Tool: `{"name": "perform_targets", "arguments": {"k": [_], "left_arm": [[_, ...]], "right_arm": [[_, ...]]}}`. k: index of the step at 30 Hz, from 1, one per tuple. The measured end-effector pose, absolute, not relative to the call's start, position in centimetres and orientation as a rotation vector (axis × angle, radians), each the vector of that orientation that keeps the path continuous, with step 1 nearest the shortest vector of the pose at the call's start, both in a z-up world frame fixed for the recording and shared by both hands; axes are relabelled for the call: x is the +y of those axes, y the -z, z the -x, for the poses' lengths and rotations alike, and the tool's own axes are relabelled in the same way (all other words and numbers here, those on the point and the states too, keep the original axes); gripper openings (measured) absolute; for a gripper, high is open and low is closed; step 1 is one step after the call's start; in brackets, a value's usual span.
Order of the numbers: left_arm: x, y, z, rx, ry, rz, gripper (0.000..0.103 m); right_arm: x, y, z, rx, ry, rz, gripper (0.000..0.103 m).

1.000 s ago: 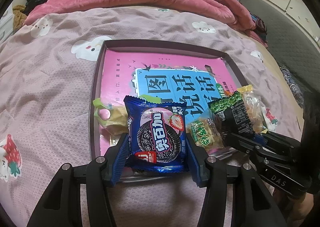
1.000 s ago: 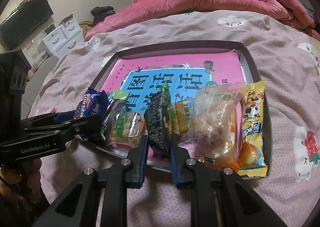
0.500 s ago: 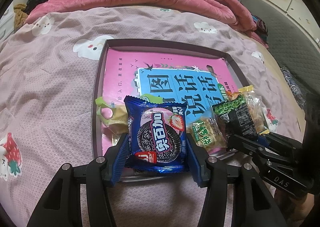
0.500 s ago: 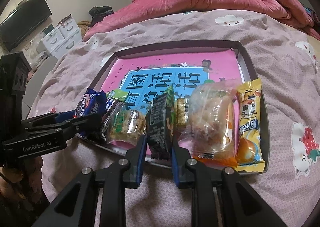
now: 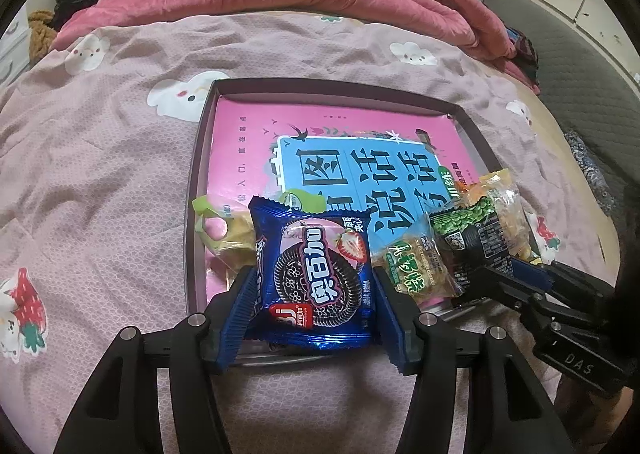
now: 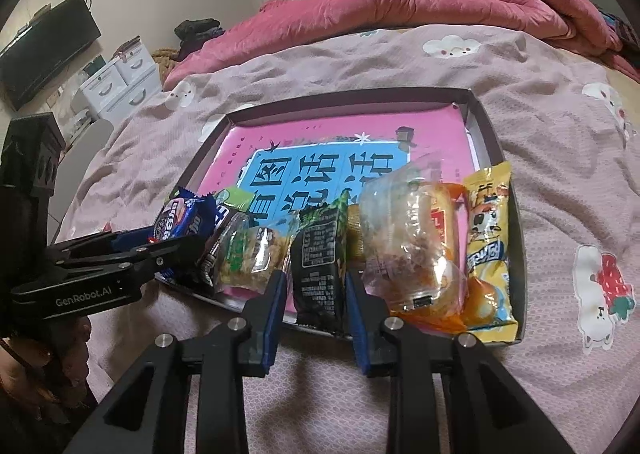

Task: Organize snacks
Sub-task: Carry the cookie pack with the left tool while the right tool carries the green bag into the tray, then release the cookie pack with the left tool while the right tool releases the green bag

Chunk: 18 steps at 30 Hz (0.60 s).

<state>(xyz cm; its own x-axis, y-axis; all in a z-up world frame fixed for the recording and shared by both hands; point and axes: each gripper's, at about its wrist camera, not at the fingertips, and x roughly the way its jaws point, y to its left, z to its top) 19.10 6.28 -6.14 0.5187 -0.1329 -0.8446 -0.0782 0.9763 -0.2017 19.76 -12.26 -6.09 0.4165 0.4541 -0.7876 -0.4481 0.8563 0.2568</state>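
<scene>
Since the earlier frames my right tool [image 6: 316, 294] had spread its fingers wider, so the black pea packet [image 6: 319, 259] now stood between them with a gap on either side, released rather than pinched; I judged I had let it go because it had reached its slot in the row along the near edge of the tray [image 5: 191, 214]; my left tool [image 5: 314, 286] had hardly shifted, its blue pads pressed against both sides of the blue cookie packet [image 5: 316, 274], grasping it upright at the left end of that row; beside it lay the green rice cracker packet [image 5: 416, 268], touching the pea packet, then the clear bun bag [image 6: 408, 238] and the yellow cake packet [image 6: 489, 242] against the right wall; a pale green packet [image 5: 218, 228] lay behind the cookie packet near the left wall; everything rested on the pink book cover [image 5: 256, 134] lining the tray, which sat on the bed [image 5: 100, 158]; lining them edge to edge kept each label readable, so I judged the cookie packet the last one to settle
</scene>
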Motion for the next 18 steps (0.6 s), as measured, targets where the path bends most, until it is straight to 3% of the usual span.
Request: {"name": "perform_targets", "arguments": {"k": [18], "left_arm": [[5.71,5.88,-18.96,1.035,0.047,0.22,0.066]], "right_arm": [[-13.04,5.84,-19.19,0.977,-0.531,-0.017,0.03]]}}
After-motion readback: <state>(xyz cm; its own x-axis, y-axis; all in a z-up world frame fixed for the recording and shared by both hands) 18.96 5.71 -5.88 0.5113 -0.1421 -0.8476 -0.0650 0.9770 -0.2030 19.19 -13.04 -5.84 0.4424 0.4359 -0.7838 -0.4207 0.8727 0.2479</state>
